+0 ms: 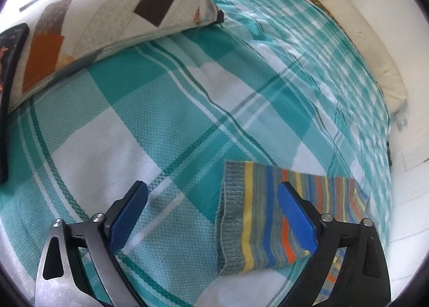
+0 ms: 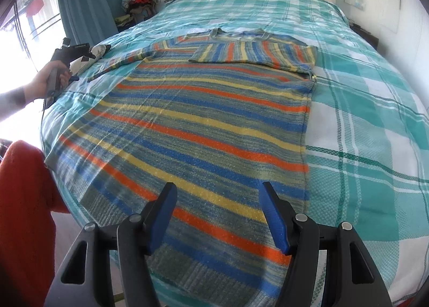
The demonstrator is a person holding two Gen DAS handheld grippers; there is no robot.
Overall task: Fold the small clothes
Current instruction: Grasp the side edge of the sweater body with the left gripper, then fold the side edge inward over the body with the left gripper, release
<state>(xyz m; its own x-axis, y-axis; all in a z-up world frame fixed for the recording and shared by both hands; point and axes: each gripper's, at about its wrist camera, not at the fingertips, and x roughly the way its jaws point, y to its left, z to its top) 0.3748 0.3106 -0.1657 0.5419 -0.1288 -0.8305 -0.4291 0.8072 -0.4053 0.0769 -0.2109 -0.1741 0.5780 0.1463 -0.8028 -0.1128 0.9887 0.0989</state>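
No text, label or number seems readable anywhere.
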